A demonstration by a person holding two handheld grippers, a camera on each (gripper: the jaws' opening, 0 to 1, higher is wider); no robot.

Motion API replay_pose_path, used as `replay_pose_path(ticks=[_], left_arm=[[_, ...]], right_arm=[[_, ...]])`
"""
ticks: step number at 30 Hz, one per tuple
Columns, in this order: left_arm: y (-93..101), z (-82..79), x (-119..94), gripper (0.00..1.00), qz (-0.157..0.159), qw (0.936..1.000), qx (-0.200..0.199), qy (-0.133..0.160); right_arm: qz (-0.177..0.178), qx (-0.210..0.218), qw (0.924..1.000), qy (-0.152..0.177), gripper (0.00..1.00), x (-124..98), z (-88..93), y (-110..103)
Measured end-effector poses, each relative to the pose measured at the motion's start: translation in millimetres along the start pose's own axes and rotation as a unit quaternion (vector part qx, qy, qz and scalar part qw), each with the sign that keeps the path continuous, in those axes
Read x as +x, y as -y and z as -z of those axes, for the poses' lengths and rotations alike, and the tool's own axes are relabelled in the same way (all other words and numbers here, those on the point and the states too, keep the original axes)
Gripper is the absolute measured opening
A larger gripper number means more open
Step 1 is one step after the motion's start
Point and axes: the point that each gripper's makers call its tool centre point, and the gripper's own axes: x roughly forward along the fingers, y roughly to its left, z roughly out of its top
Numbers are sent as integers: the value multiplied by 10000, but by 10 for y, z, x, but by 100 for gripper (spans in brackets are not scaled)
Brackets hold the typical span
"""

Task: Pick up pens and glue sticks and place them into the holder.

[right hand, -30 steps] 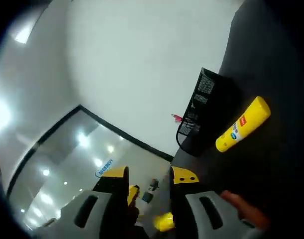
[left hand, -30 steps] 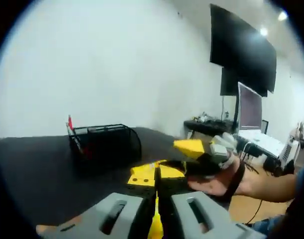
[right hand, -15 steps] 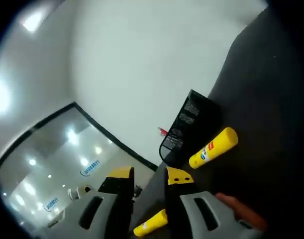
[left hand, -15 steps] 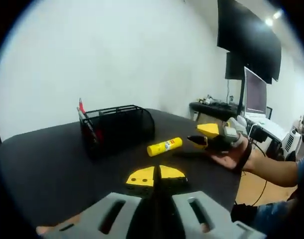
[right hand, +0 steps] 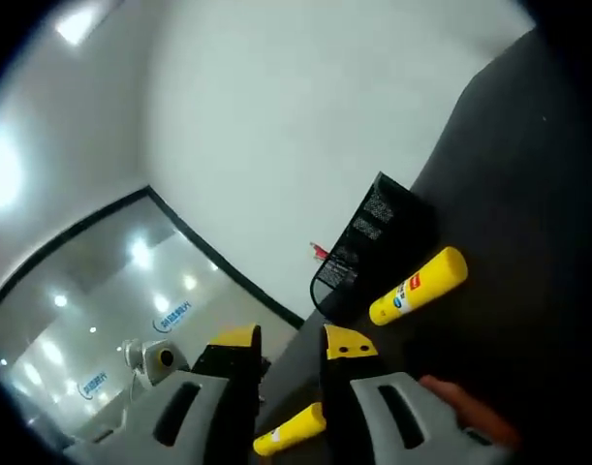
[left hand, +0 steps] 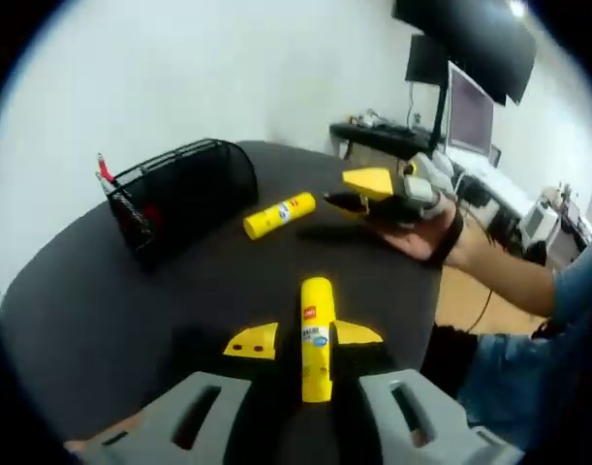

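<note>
Holder (left hand: 179,194), black mesh with a red pen (left hand: 104,169) poking out, sits at the left of my round tabletop (left hand: 102,310). Right of it lies one glue stick (left hand: 278,215). Another glue stick (left hand: 316,334) lies between my left tongs (left hand: 303,341), which stand apart. Farther right, my right tongs (left hand: 358,192) appear slightly parted, gripping nothing I can make out.

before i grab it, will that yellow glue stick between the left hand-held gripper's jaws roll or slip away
Probably it rolls: the glue stick is a smooth round cylinder lying flat on the black table. It looks rigid, so a firm pinch should hold. Its glossy plastic may slide, so the left hand-held gripper, jaws open on either side, should close mid-body.
</note>
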Motion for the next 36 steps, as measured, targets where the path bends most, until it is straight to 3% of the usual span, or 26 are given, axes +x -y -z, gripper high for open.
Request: replay_pose_path(ticks=[3,5,12,16,21,22,29,30,36], left_arm=[[-43,63,65,20,-168,9983,301,-473],[-5,119,91,22,7,9965,263,-796],[-7,92,219,28,385,9934,82,-1077],[-12,161,261,28,318,9900,206,-1359],[-8,241,291,28,428,9831,243,-1762],[-34,280,281,28,362,9797,171,-1964],[-6,340,319,25,483,9656,332,-2535],[-6,337,329,25,518,9645,472,-2547],[-63,351,352,20,481,9586,476,-2765]], right_arm=[[2,15,10000,6,21,4,-2,1],[14,22,10000,-12,21,9,4,5],[-15,64,10000,11,21,6,-10,-2],[-43,78,10000,37,21,-3,-11,-21],[-70,96,9999,40,21,-5,-10,-32],[-70,109,9999,38,21,-6,-9,-32],[-103,126,9999,47,21,-11,-11,-44],[-108,127,9998,50,21,-12,-11,-47],[-128,125,9998,42,21,-13,-8,-55]])
